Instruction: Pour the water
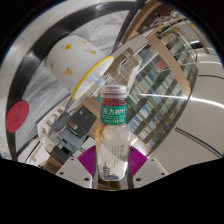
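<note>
Gripper view: a small clear bottle (114,128) stands upright between the two fingers of the gripper (113,163), which rises from the bottom of the view. The bottle has a white cap, a green label with white print just under the cap, and a pale, see-through body below the label. Both purple pads (93,159) lie against the bottle's lower body, one on each side, so the fingers are clenched on the bottle and carry it. Whether there is water in the bottle cannot be told.

Beyond the bottle, up and to the left of it, a white cup (72,58) with yellow marks on its side lies tilted, its open mouth turned away to the left. Around the cup runs a pale surface (40,85); what the cup rests on cannot be told. Far to the left of the fingers sits a dark red round thing (17,119). To the right of the bottle and behind it, shelves (165,75) with many small items curve across the view.
</note>
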`<state>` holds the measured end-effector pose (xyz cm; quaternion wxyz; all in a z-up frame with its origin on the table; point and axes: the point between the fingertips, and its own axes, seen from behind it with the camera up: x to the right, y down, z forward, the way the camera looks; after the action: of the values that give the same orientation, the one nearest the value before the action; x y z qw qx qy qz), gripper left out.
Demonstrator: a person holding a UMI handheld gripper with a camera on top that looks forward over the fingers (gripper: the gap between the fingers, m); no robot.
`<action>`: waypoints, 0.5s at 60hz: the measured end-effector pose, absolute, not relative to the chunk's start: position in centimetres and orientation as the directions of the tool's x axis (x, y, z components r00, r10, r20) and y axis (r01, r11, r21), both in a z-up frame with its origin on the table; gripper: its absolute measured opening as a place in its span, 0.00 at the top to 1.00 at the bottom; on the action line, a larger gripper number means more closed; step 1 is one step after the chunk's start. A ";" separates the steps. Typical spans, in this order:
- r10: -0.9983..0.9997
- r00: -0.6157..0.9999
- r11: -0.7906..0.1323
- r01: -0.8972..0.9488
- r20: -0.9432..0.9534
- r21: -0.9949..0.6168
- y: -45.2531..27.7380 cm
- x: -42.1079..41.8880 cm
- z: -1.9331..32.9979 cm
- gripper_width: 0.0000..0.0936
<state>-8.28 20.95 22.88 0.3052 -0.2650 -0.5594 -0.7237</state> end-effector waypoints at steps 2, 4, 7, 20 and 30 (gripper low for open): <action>-0.144 -0.673 -0.188 0.739 0.726 0.647 20.9 -8.6 22.7 0.57; -0.137 -0.656 -0.187 0.753 0.742 0.631 21.0 -8.4 22.5 0.57; -0.151 -0.605 -0.197 0.794 0.782 0.576 21.0 -7.5 23.2 0.57; -0.250 0.138 -0.162 0.970 0.958 -0.182 17.7 -6.1 29.4 0.57; -0.174 0.816 -0.090 0.545 0.552 -0.834 16.7 -6.1 27.5 0.57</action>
<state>-6.14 16.66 27.53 0.6608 -0.6864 -0.1351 -0.2718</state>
